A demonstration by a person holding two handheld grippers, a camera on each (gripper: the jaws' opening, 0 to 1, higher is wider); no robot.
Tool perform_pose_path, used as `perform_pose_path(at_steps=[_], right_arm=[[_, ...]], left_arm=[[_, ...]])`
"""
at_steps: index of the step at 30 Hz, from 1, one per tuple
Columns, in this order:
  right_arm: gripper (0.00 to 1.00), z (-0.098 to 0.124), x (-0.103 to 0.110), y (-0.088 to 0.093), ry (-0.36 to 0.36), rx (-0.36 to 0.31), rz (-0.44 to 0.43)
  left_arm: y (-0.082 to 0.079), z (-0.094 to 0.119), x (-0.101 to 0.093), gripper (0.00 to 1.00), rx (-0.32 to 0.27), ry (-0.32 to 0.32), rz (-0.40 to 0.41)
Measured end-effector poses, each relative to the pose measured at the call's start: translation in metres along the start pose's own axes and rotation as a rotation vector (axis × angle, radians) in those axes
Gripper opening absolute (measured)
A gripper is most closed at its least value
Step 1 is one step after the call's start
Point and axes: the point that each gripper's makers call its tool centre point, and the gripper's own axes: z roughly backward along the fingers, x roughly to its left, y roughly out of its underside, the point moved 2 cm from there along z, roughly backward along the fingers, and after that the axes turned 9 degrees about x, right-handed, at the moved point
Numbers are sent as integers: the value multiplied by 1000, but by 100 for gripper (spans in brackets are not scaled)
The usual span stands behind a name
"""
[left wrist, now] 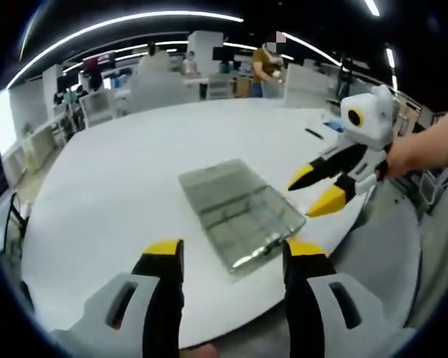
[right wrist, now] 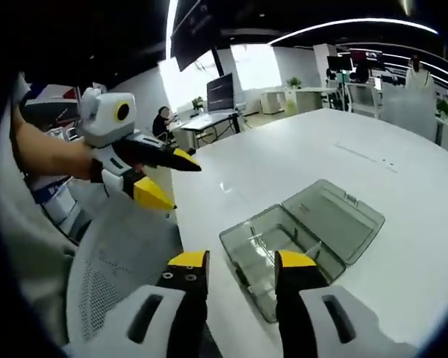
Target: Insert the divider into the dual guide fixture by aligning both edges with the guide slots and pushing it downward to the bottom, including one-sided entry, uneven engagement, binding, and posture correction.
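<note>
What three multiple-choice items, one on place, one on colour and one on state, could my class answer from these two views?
1. Where does the clear compartment box lie?
A. on the white table
B. on a chair
C. in a person's hand

2. What colour are the jaw tips of each hand-held gripper?
A. red
B. yellow
C. green

3. In what state is the box's lid?
A. shut
B. missing
C. open, laid flat beside the base

Answers:
1 A: the box rests near the table's edge.
2 B: the left hand-held gripper and the right hand-held gripper both show yellow tips on black jaws.
3 C: the lid lies hinged open beside the compartments.
</note>
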Motion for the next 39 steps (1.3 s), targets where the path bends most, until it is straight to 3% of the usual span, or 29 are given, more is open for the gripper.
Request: perform_pose_path(at_steps=[4,6,13,22,39], right_arm=[[30,5,2,-3,20,-46,13],[28,6,1,0,22,-28,0],[28,11,5,-4,45,-60,13],[38,13,12,-1,65,-44,52],[51,22,15,4,120,-60,36]], left_arm=[[-1,2,3,52,0,-13,5],[-2,3,7,52,-1,-19,8],[7,5,23,53,16,-16,18],[14,3,41,56,41,6,21],[32,-27,71,63,134,23,42]])
